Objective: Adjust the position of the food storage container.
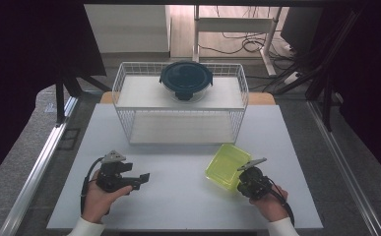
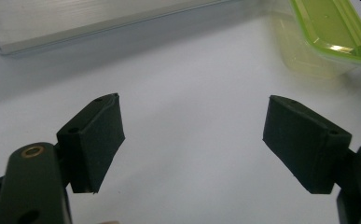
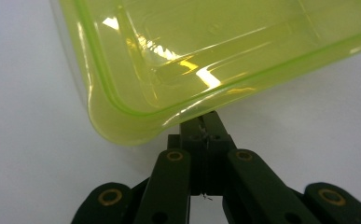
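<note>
The right gripper has its jaws pinched together on the near rim of the yellow-green tub; the left gripper gapes wide over bare table, tub beyond its right jaw.

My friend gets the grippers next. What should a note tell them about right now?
Left gripper: open, holding nothing, low over the white table.
Right gripper: shut on the near edge of the yellow-green container, which looks tipped up off the table.
Wire basket: at the back of the table, with the dark-lidded round bowl on its top shelf.
Done: container gripped.
Left: probably carrying the container to where it belongs, perhaps the basket.
</note>
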A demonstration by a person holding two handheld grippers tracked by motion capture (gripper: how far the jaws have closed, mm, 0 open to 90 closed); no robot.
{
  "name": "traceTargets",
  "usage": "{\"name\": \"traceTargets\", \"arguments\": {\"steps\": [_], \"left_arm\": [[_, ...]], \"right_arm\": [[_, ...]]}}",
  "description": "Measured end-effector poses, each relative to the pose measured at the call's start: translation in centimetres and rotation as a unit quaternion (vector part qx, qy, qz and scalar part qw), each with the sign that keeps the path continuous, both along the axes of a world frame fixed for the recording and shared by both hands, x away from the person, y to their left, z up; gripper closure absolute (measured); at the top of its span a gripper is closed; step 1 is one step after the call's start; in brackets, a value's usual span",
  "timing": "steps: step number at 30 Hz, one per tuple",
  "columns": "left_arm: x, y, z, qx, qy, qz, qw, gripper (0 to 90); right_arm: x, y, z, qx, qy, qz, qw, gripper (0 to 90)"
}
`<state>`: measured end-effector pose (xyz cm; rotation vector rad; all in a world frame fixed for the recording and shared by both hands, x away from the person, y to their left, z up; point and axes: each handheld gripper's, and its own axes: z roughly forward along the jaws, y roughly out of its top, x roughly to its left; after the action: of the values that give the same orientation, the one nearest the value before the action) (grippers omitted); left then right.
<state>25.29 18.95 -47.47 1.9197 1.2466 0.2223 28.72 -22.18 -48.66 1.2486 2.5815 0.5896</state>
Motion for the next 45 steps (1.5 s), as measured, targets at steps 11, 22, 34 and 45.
{"name": "traceTargets", "arguments": {"steps": [11,22,34,45], "left_arm": [[0.1,0.1,-0.1,0.006,0.001,0.005,1.0000,19.3],[0.2,0.5,-0.3,-0.002,0.004,0.007,1.0000,19.3],[0.0,1.2,-0.1,-0.017,-0.008,0.007,0.9998,19.1],[0.0,1.0,-0.3,-0.018,-0.006,0.005,0.9998,19.3]], "right_arm": [[0.3,-1.5,2.3,-0.014,-0.025,-0.006,0.9996,88.8],[6.9,-2.8,5.6,-0.027,-0.073,-0.007,0.9969,88.9],[12.3,-1.1,2.8,-0.110,-0.058,0.054,0.9907,88.9],[11.1,-0.1,2.4,-0.121,-0.027,0.088,0.9884,88.9]]}}
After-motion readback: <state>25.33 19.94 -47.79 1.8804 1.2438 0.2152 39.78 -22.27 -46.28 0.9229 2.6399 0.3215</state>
